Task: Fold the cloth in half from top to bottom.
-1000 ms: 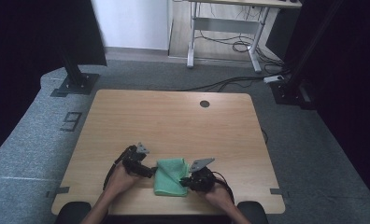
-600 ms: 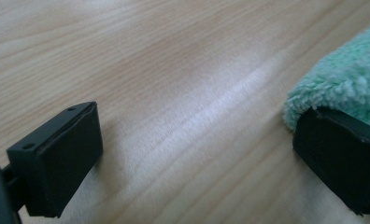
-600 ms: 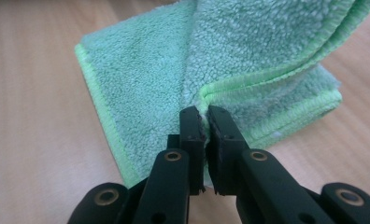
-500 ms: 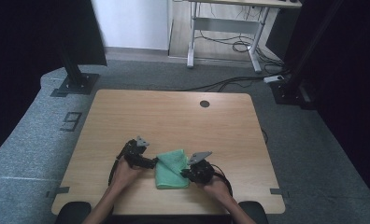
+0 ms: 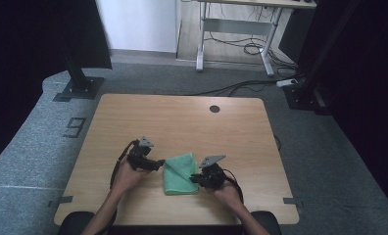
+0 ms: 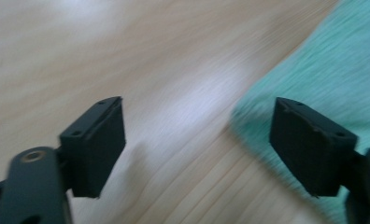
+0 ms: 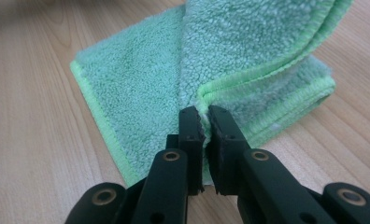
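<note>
High view: a green cloth [image 5: 181, 173], folded, lies on the wooden table [image 5: 182, 117] near its front edge, between the two hands. The left gripper [image 5: 158, 163] sits just beside the cloth's left edge, pointing toward it; the right gripper [image 5: 196, 178] is at the cloth's right front corner. This two-sided placement suits a fold or unfold, with one tool holding a layer and the other positioned to take the opposite side.

Left gripper view: the picture is motion-blurred. The jaws stand well apart and have just been closing a little, with bare table surface between them. One pad [image 6: 309, 144] overlaps the cloth's [image 6: 332, 79] near edge in the picture; whether it touches the fabric cannot be told. Nothing is gripped. The wide setting appears meant to let the jaws straddle the cloth's edge before clamping.

Right gripper view: the jaws are together, clamped on the stitched hem of the cloth's [image 7: 248, 51] top layer at the right gripper's [image 7: 205, 122] tips. That layer is lifted and draped back from the pinch point, while the lower folded layers remain flat on the table. Gripping at the hem gives a firm, thin bite and separates a single layer from the stack.
</note>
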`<act>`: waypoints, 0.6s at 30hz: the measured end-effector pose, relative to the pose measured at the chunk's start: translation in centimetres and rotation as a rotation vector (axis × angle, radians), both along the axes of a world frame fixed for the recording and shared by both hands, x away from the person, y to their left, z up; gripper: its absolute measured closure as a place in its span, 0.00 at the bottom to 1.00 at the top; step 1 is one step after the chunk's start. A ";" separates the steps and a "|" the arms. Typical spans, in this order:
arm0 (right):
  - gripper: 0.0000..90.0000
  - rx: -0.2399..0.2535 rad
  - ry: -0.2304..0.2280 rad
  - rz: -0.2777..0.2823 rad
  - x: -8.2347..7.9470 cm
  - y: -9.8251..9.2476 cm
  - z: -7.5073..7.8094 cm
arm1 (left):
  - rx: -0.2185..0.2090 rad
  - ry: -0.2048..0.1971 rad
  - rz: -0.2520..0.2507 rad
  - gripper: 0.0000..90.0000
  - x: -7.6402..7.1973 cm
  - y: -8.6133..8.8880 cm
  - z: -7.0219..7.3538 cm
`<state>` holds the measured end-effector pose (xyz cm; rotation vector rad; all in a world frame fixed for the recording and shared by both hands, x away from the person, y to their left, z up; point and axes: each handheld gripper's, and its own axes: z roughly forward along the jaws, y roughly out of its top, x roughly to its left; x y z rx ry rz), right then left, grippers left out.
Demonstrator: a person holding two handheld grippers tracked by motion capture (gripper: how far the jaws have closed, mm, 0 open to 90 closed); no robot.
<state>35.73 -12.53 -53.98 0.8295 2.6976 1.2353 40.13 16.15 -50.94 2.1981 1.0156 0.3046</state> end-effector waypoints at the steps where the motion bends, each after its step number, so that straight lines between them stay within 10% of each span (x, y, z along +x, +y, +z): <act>1: 0.93 0.008 0.007 -0.003 0.0 -0.1 0.0 | 0.002 -0.004 -0.021 0.23 0.2 -0.6 0.6; 8: 0.92 0.043 0.027 -0.025 0.0 -0.3 -0.3 | 0.002 -0.016 -0.135 0.32 1.8 -4.8 3.5; 18: 0.92 0.068 0.047 -0.030 0.2 -0.6 -0.5 | 0.033 0.019 -0.231 0.42 2.9 -9.0 3.8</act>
